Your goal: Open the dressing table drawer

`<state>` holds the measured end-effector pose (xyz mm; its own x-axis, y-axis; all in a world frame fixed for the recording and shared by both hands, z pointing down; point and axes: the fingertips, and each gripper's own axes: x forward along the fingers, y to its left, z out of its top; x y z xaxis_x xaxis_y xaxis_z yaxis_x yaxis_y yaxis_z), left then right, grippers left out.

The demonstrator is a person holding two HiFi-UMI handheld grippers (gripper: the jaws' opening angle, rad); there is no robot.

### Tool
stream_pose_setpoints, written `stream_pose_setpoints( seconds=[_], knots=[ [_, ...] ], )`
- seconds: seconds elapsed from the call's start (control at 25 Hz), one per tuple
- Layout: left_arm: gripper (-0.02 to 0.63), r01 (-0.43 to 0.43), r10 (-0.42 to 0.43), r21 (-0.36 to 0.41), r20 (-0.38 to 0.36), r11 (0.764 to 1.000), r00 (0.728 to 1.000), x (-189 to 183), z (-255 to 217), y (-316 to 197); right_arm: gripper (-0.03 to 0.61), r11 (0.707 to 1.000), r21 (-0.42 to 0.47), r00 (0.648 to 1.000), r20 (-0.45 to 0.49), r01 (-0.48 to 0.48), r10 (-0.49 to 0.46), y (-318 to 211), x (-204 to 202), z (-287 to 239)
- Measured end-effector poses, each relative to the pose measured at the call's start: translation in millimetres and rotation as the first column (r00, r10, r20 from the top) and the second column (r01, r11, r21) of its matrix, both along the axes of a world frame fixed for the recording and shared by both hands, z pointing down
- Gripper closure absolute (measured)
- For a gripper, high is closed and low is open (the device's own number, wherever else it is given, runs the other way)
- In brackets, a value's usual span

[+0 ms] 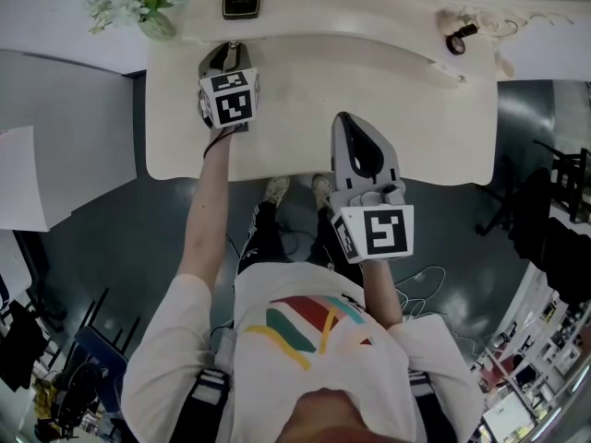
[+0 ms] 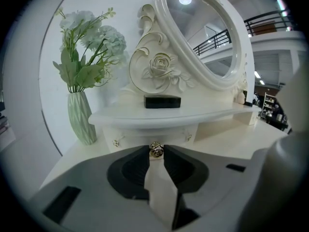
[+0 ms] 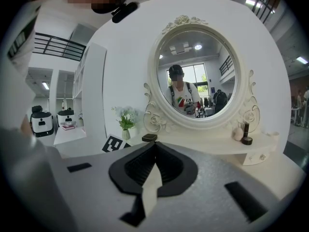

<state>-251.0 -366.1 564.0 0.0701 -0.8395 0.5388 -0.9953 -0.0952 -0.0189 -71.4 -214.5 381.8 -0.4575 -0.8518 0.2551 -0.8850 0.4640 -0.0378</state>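
My left claw (image 2: 156, 148) pinches the drawer knob (image 2: 155, 150) at twelve o'clock by its tips only; I judge a crooked pull could slip off. My right claw (image 3: 154, 143) sits closed and empty.

Seen from above: white short-sleeved T-shirt (image 1: 305, 340) striped red, green and yellow, dark trousers (image 1: 263, 238), pale shoes (image 1: 275, 190). Grey left gripper (image 1: 232, 48) at eleven o'clock and right gripper (image 1: 345, 123) at four o'clock each bear a black-and-white marker cube (image 1: 228, 100).

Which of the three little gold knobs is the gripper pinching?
The middle knob, held between the left gripper's tips. The left knob and the right knob sit off to either side, with nothing touching them.
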Motion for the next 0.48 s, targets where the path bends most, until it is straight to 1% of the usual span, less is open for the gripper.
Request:
stream_pose_setpoints(
  seconds=[0.48],
  knots=[
    [0.528,0.001,-0.002,0.025,0.018,1.0,1.0,0.4,-0.2,2.3,0.578,1.0,0.007,1.0,-0.006,-0.001,0.001,2.4,1.2,-3.3]
  ],
)
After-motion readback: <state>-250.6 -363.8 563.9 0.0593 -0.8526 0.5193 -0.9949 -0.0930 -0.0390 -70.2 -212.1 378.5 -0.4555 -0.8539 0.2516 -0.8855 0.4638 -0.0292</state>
